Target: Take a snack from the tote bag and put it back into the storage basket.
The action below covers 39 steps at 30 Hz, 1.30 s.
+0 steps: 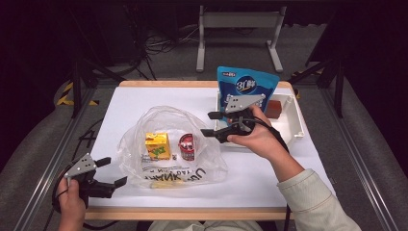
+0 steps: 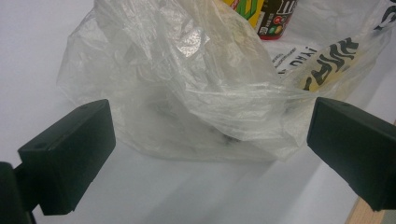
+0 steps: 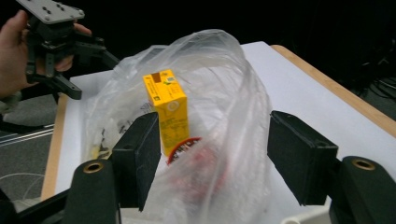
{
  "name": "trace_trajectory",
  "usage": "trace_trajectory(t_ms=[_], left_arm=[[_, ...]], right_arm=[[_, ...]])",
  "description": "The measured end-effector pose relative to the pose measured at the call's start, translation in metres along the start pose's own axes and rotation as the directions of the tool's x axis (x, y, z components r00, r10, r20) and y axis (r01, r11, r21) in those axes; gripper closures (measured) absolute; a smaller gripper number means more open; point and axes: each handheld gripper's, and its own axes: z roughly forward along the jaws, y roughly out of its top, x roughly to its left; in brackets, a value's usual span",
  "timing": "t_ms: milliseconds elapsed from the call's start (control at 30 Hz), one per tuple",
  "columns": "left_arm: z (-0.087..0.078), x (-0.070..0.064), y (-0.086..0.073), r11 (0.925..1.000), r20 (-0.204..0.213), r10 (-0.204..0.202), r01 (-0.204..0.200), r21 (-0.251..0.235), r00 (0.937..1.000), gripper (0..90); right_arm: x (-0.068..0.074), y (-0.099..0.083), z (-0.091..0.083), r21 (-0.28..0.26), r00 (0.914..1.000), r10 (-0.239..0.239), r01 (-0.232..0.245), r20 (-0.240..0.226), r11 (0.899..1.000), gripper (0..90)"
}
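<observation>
Clear, crinkled plastic forms the bag (image 1: 168, 144) that is spread at the middle of the white surface (image 1: 125, 103), its printed near edge lying flat and its mouth billowed up toward the right. Inside it, a yellow juice carton (image 1: 157, 145) is seen standing upright, with a red-lidded can (image 1: 187, 146) just beside it on the right. The left gripper (image 1: 111, 172) is held at the near left corner of the surface, just beside the bag's near left edge; its jaws are spread wide and nothing is gripped between them. The right gripper (image 1: 210, 123) is held at the bag's right side, jaws likewise wide apart and empty, pointed at the bag's raised mouth. In the right gripper view the carton (image 3: 167, 109) and the can (image 3: 184, 148) are seen through the plastic between the two black jaws. At the far right, a white tray (image 1: 296, 120) is set on the surface, with a blue snack pouch (image 1: 245, 85) standing in it and a brown block (image 1: 274, 109) beside the pouch.
</observation>
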Motion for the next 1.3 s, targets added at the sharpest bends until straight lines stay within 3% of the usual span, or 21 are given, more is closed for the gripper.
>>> trace_trajectory(t_ms=[567,1300], left_arm=[[-0.008,-0.003,-0.004,0.9999,-0.016,-0.008,0.007,-0.009,0.9998,1.5],[-0.006,-0.001,-0.003,1.0000,-0.011,0.000,0.000,-0.006,0.9999,1.5]], right_arm=[[0.017,0.022,0.043,0.038,0.9965,-0.039,0.042,-0.074,0.998,29.2],[0.026,0.026,0.096,0.054,0.9923,-0.025,0.031,-0.121,0.998,25.5]])
